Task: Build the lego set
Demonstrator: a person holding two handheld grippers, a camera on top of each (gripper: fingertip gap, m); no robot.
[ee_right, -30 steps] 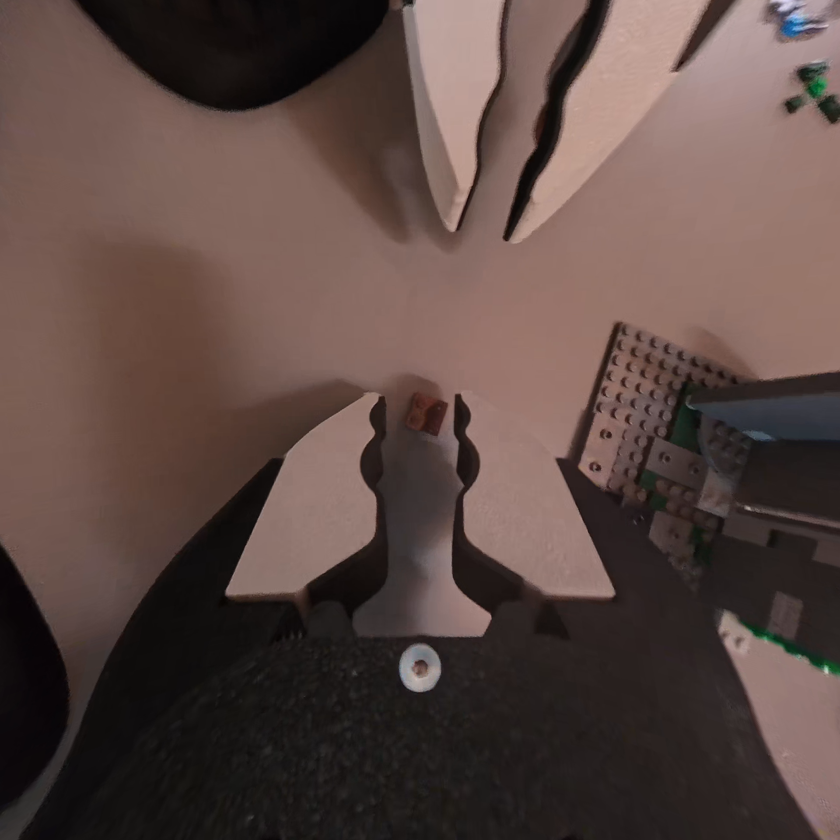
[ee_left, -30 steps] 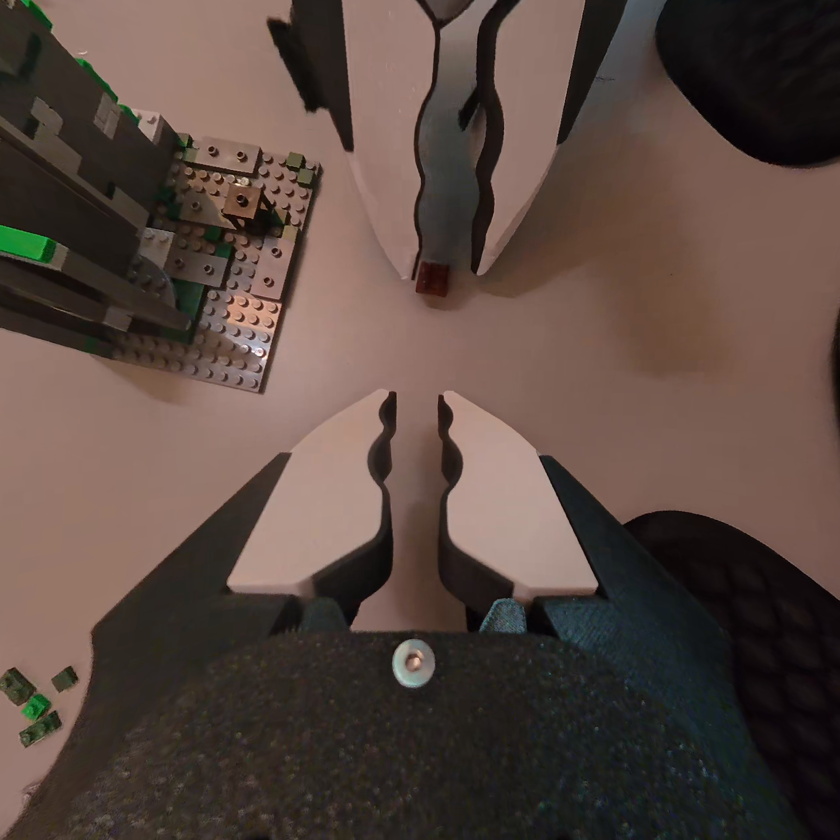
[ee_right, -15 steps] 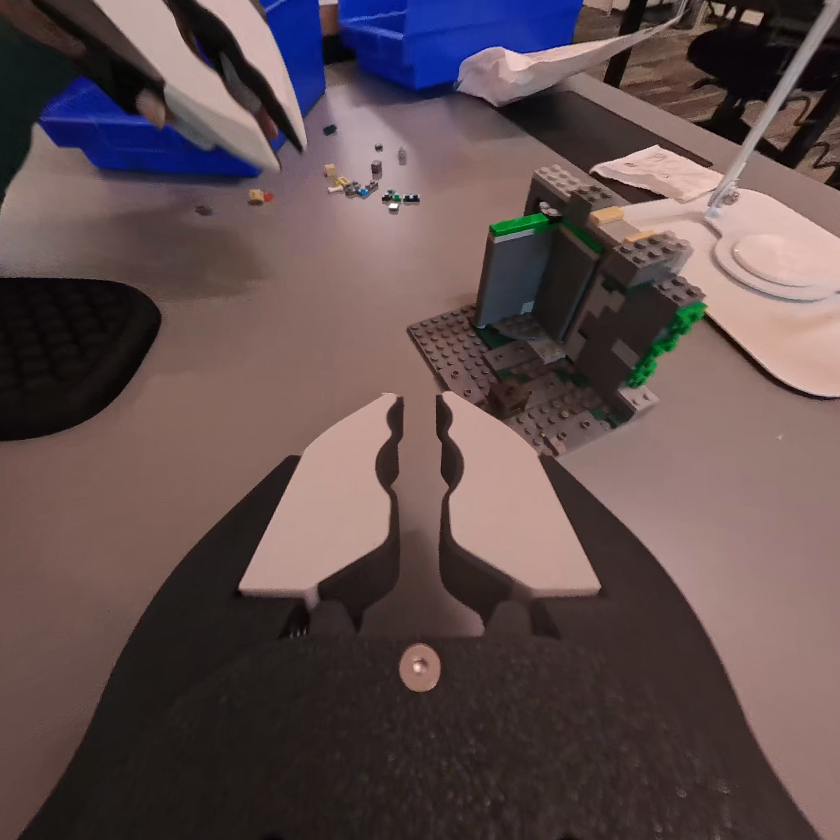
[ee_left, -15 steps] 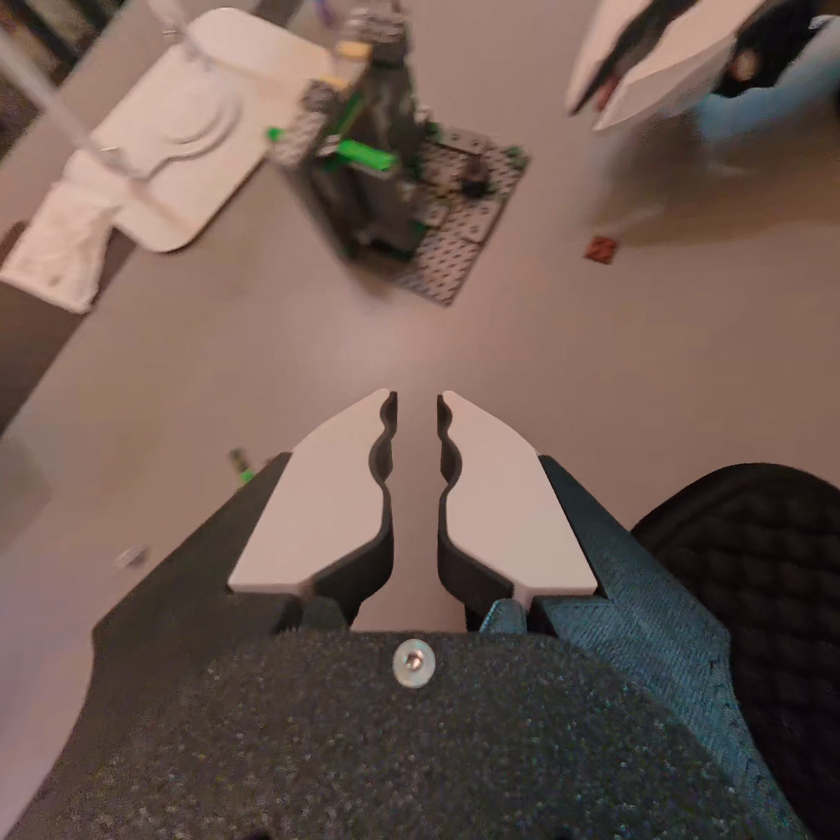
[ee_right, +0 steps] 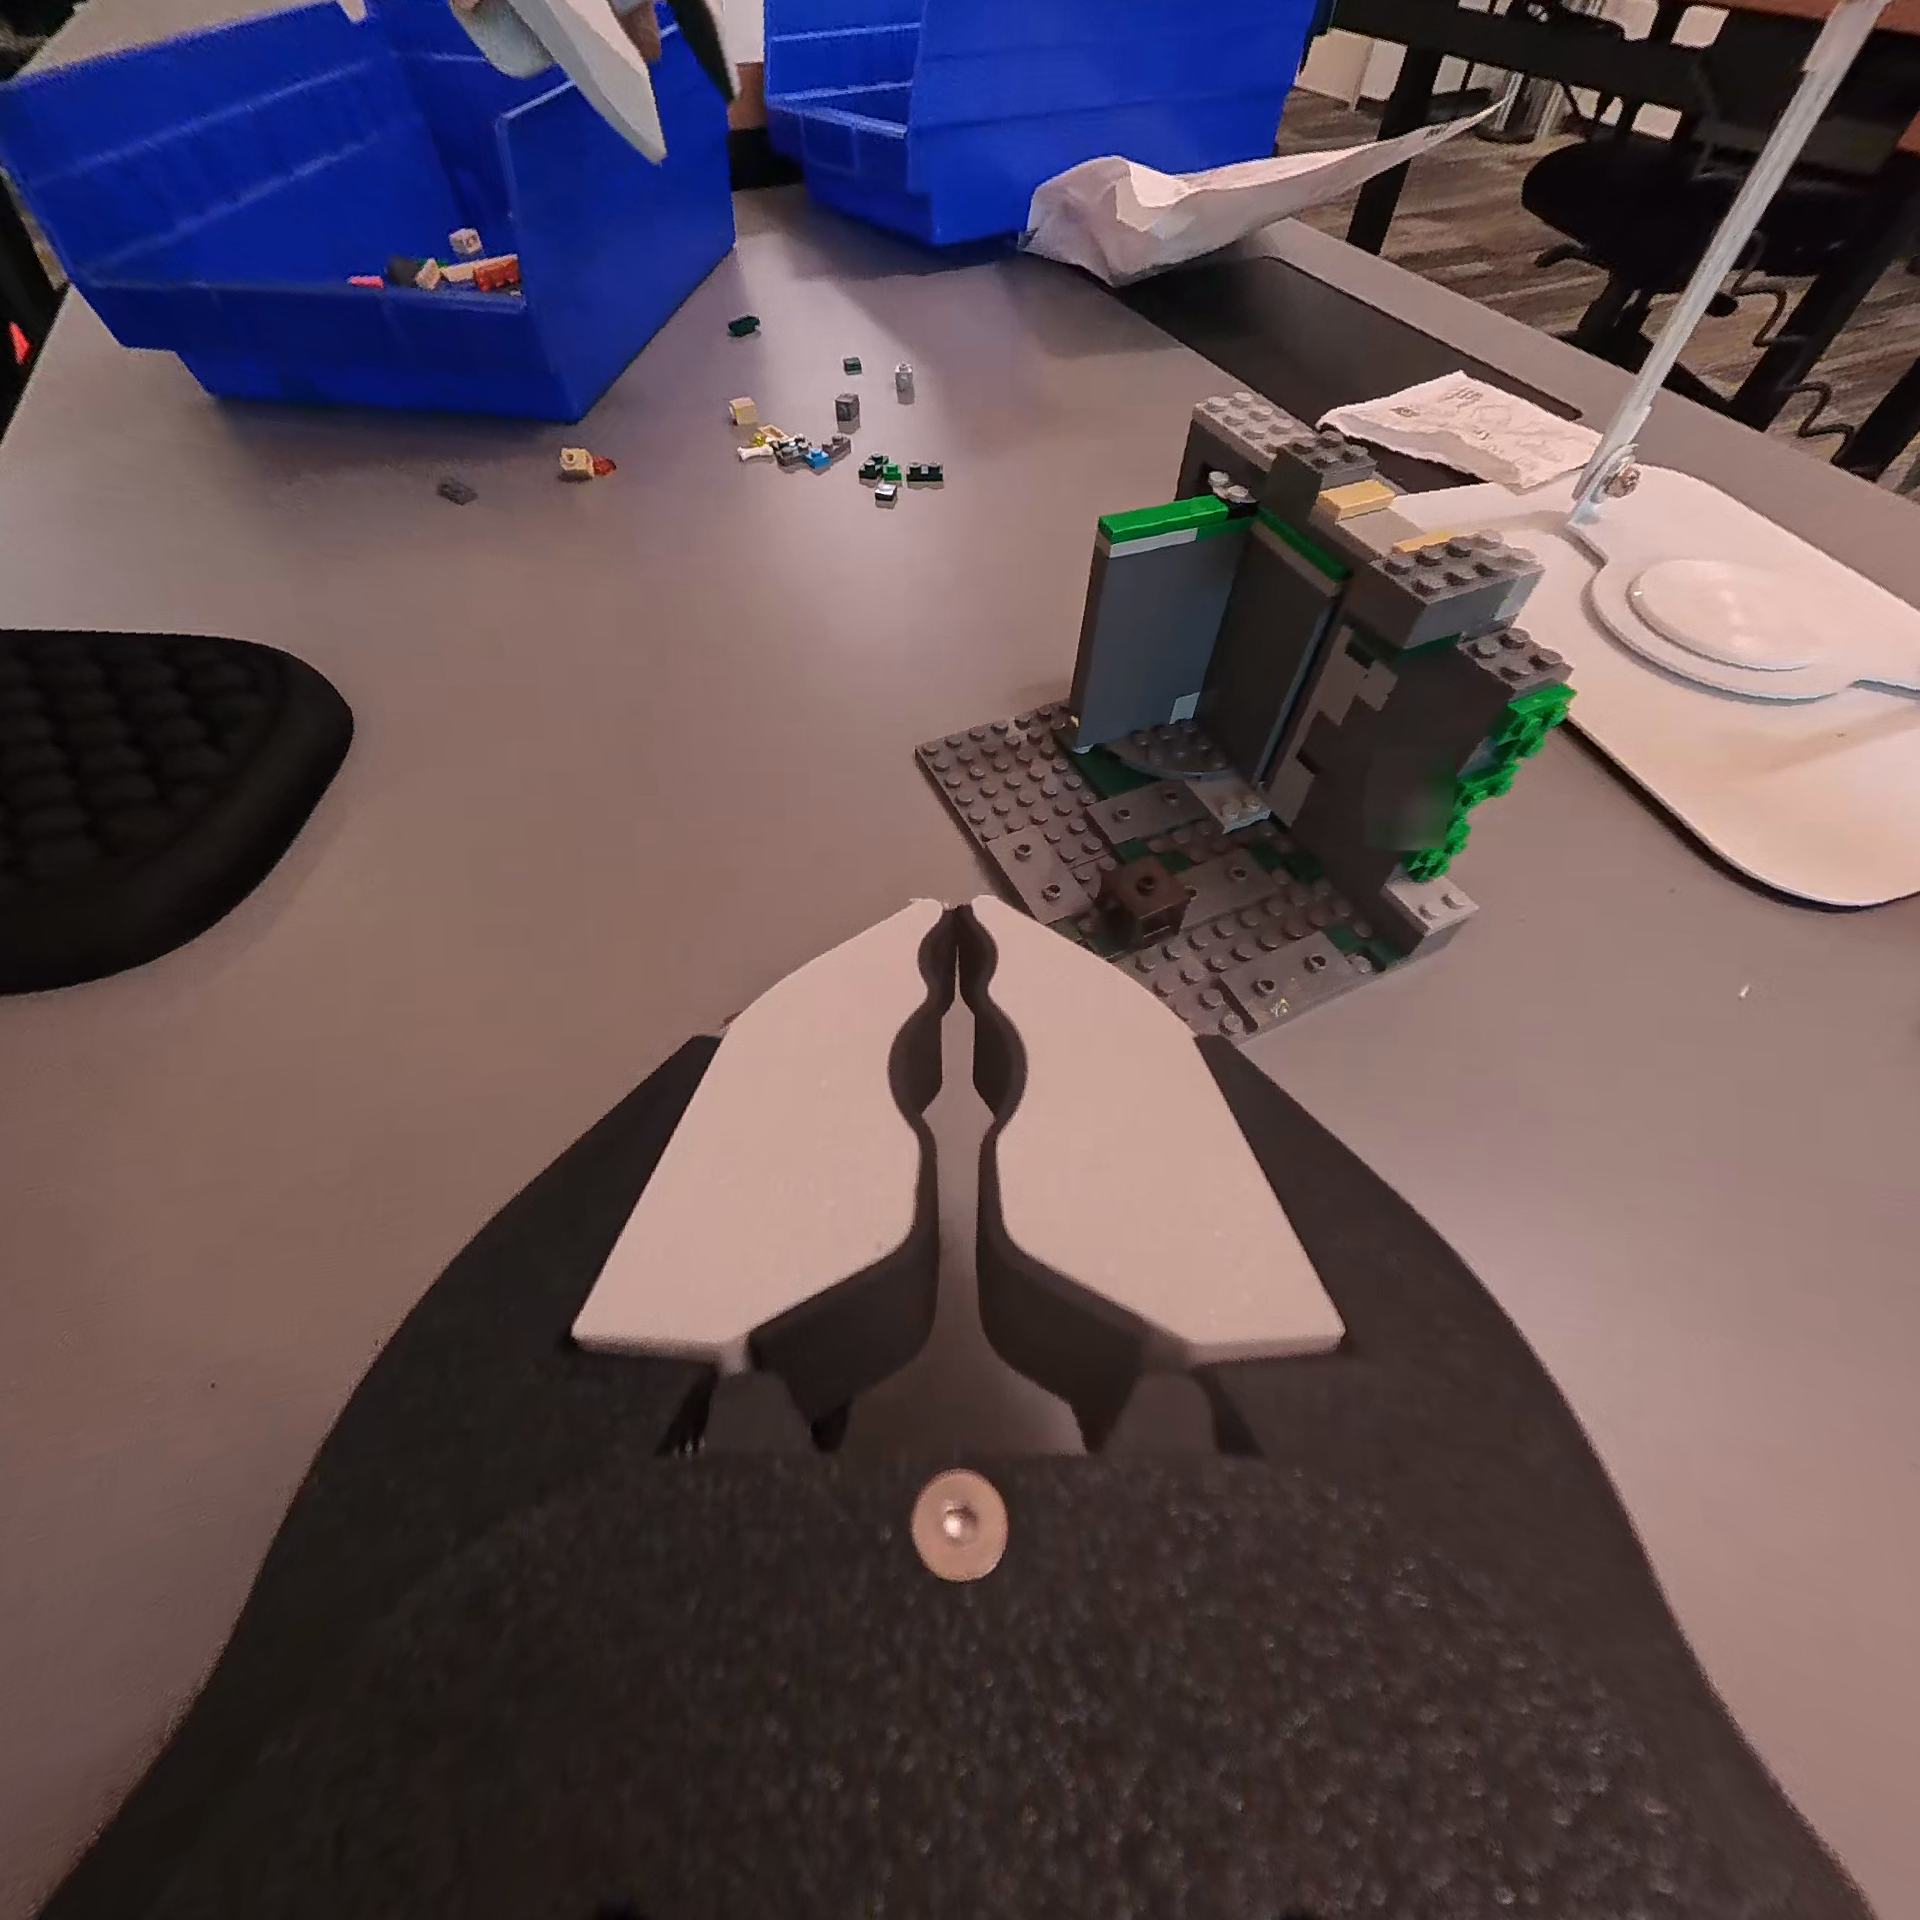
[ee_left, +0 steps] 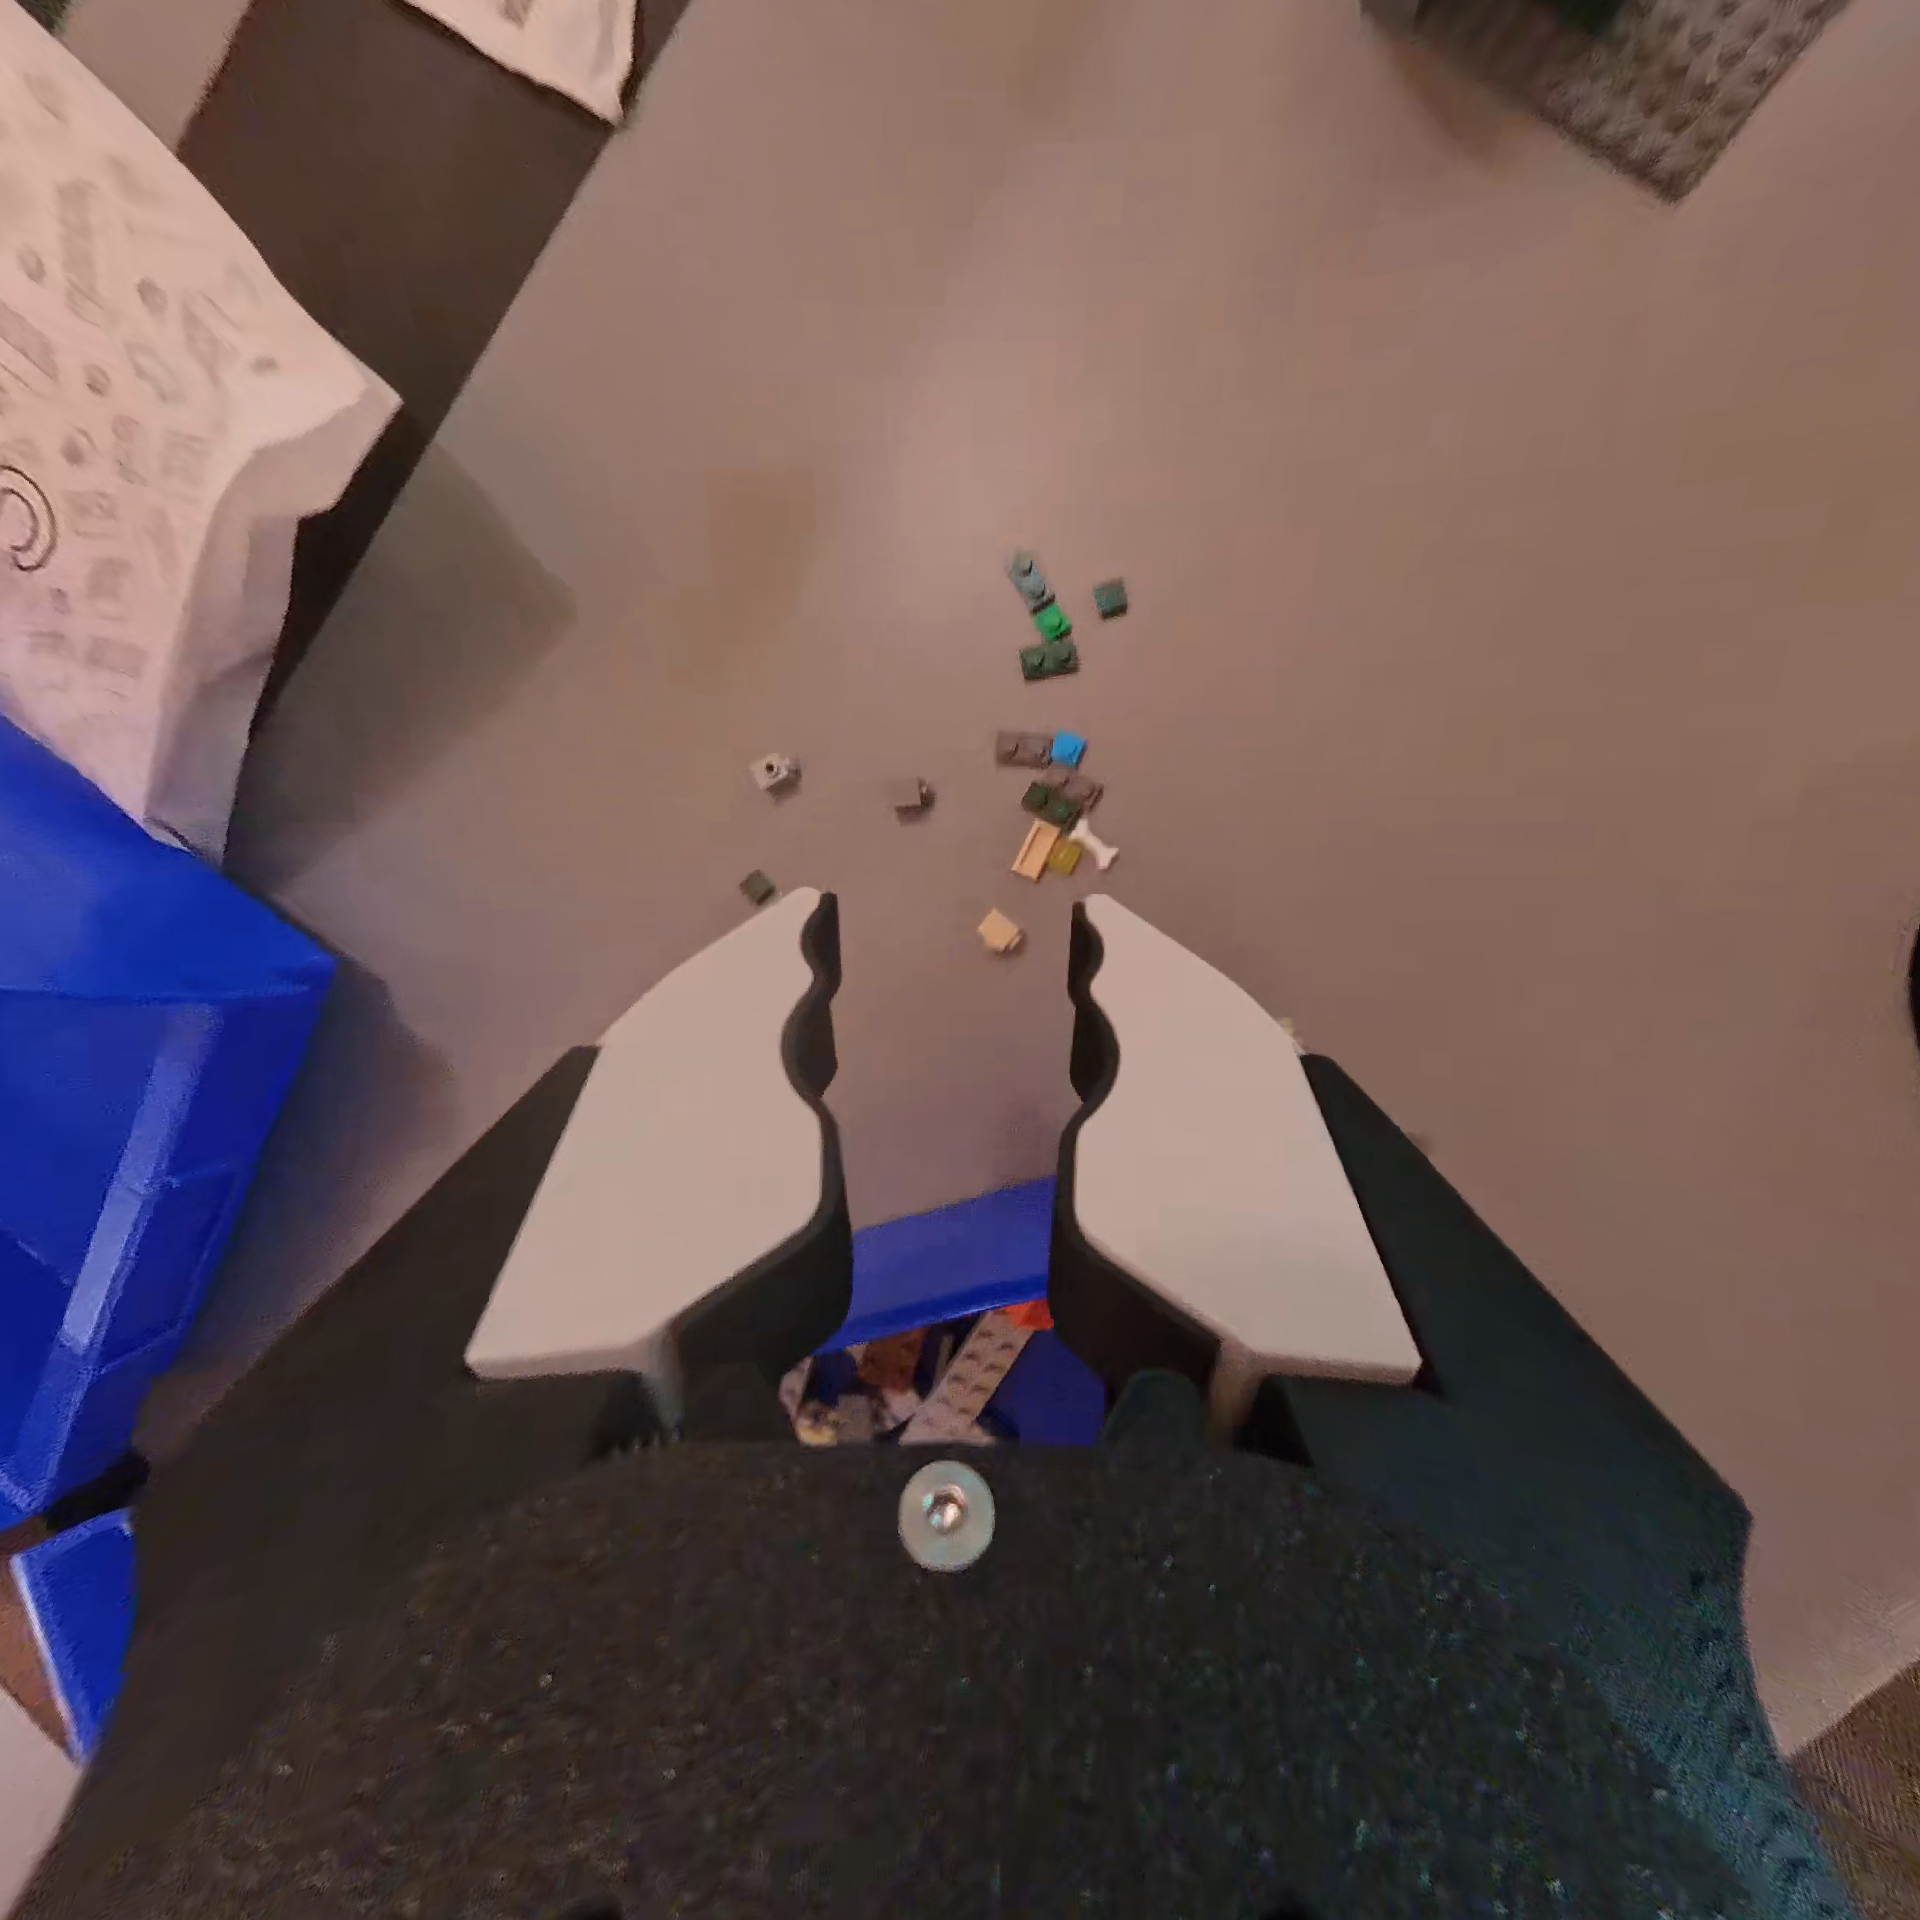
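Landmark: the lego model (ee_right: 1288, 727) on the grey table (ee_right: 582, 727).

Left wrist view: looks steeply down from above the blue bin (ee_left: 935, 1262), well away from the model, facing the loose bricks (ee_left: 1049, 727) on the table; only a blurred corner of the model's baseplate (ee_left: 1652, 94) shows at the top right edge.

Right wrist view: looks forward at a shallow downward angle from near the model, which stands just ahead to the right.

Shared: both views take in the loose bricks, the blue bin, the table and the model's baseplate.

Loose bricks (ee_right: 821, 442) between bin (ee_right: 312, 239) and lego build (ee_right: 1278, 748).
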